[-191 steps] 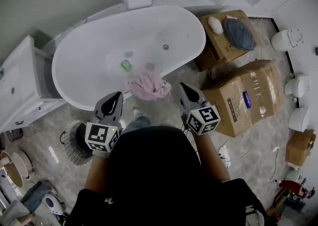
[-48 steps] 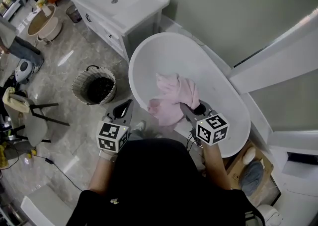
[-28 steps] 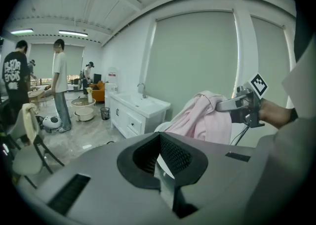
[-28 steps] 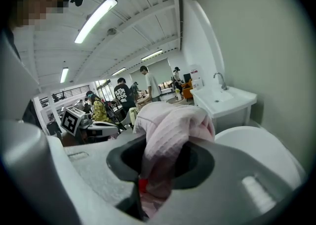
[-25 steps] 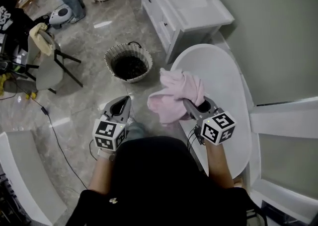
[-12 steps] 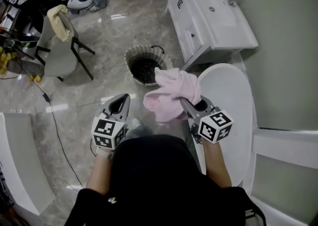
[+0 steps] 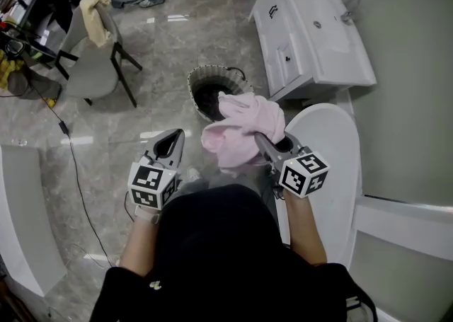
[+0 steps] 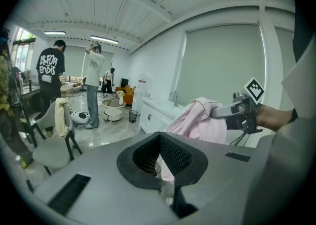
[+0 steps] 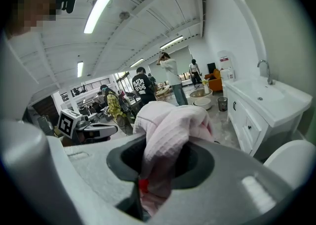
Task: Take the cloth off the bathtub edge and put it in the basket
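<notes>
The right tongs [image 7: 260, 141] are clamped on the pink cloth [image 7: 239, 128]. In the right gripper view the fabric bunches over the tips, fills the hollow between the jaws and hangs down through it, so the jaws stand only a little apart with the cloth pinched between them. The cloth is off the bathtub [image 7: 331, 172] and in the air, heaped on and ahead of these tongs and drooping to their left.

The left tongs [image 7: 174, 139] are level with the right ones and to their left, with a clear gap to the cloth. Their jaws meet at the tips and hold nothing. In the left gripper view the cloth shows only through the hollow, beyond the jaws.

The basket [image 7: 194, 91] stands on the floor [image 7: 163, 37] just ahead of the right tongs. From the head view the far edge of the cloth overlaps its near rim, and its dark inside shows past the fabric. The cloth hangs above the basket, not in it.

The bathtub's rounded end lies under and to the right of the right tongs. A white vanity [image 7: 315, 34] with a sink stands ahead and to the right of them, beside the basket. A grey chair [image 7: 88, 69] with a pale towel over its back stands well ahead and to the left of the left tongs. People stand further off in the room.
</notes>
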Demonstrator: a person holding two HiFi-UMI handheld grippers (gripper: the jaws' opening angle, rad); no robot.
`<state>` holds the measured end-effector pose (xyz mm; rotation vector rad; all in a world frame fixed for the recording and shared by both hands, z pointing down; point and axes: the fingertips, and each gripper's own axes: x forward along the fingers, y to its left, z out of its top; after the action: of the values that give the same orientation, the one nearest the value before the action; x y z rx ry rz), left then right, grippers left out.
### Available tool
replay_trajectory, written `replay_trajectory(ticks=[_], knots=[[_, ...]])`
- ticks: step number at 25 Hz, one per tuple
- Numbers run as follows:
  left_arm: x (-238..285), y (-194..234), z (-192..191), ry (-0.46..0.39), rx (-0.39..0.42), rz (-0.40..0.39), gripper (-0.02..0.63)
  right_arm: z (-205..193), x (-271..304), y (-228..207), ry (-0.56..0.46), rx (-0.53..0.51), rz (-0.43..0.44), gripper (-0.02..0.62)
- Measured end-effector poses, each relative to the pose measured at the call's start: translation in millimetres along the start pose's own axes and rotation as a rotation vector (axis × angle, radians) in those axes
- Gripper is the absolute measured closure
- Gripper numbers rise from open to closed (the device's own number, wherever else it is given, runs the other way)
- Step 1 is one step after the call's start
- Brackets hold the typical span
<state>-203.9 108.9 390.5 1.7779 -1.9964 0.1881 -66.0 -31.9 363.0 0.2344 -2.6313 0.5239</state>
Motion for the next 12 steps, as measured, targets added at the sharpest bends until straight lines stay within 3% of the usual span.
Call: replay_trajectory(ticks=[12], knots=[[23.7,30.7,12.7,0.005,-0.048,0.088,0.592,8.8,56.9,-30.3,0.078,0.000,0.067,0.480]])
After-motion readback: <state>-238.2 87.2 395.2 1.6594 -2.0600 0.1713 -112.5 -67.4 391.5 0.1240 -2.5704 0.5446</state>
